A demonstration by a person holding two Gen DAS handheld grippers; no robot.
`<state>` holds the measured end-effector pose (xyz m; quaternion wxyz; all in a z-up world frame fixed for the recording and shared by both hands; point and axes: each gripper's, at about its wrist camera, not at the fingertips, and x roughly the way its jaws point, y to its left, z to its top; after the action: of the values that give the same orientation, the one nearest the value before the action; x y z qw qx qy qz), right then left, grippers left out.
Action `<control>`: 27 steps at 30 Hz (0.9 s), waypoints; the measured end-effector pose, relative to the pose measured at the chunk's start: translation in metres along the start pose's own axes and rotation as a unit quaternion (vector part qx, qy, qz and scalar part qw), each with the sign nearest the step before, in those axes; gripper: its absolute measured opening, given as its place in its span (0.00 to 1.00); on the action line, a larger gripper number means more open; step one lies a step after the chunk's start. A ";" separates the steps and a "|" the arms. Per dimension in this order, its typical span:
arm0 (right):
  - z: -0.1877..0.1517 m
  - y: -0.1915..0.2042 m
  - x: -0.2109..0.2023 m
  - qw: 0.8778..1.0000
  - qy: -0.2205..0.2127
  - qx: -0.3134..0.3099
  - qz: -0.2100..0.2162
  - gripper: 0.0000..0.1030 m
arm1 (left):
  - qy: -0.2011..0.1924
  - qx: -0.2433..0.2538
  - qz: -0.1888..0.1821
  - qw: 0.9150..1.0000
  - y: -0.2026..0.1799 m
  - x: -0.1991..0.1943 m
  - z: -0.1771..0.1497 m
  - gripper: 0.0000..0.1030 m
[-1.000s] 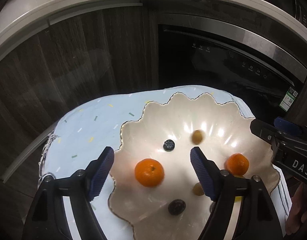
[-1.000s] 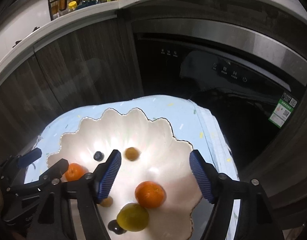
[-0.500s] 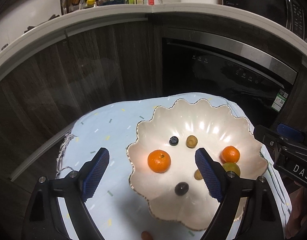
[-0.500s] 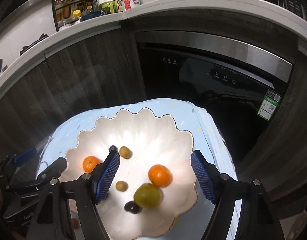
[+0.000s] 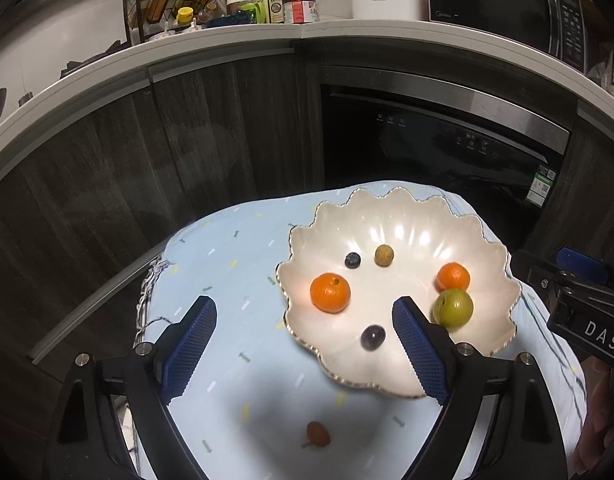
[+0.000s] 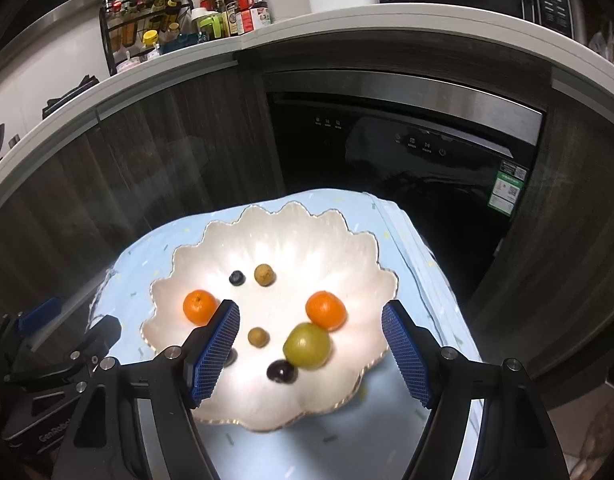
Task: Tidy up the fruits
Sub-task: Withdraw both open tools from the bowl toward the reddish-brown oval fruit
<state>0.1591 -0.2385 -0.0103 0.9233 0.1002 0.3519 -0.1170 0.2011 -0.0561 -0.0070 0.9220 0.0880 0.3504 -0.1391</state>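
Note:
A white scalloped bowl [image 5: 403, 216] [image 6: 283, 224] stands on a light blue cloth. In it lie two oranges [image 5: 330, 292] [image 5: 453, 277], a green fruit [image 5: 453, 308] [image 6: 307, 345], a blueberry [image 5: 352, 260], a brown longan [image 5: 384, 255], a second longan [image 6: 258, 336] and a dark grape [image 5: 373, 337] [image 6: 282, 371]. A small red fruit [image 5: 318, 434] lies on the cloth in front of the bowl. My left gripper [image 5: 303, 336] is open and empty above the bowl's left front edge. My right gripper [image 6: 311, 340] is open and empty above the bowl.
The cloth [image 5: 227, 264] covers a small low table. Behind it are dark wood cabinets [image 5: 107, 168] and a black dishwasher [image 5: 435, 148]. The counter above holds a spice rack [image 5: 175, 4], bottles, a white cooker [image 5: 385, 0] and a microwave [image 5: 507, 4].
Both grippers have pulled up and back from the bowl, so the bowl looks smaller and the counter top shows. The red fruit on the cloth has come into view. Both stay open.

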 end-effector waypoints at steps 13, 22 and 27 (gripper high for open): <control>-0.041 0.019 -0.022 1.000 -0.005 -0.001 -0.015 0.73 | 0.007 0.017 -0.007 1.000 0.016 -0.008 -0.038 0.88; -0.071 0.026 -0.023 0.999 0.010 0.000 -0.034 0.73 | 0.016 0.037 -0.014 0.999 0.019 -0.004 -0.062 0.88; -0.084 0.032 -0.024 0.999 0.011 -0.003 -0.046 0.73 | 0.027 0.048 -0.020 0.998 0.020 0.002 -0.076 0.88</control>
<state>0.0987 -0.1823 -0.0524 0.9132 0.0824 0.3669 -0.1568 0.1612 -0.0174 -0.0633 0.9040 0.1284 0.3696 -0.1720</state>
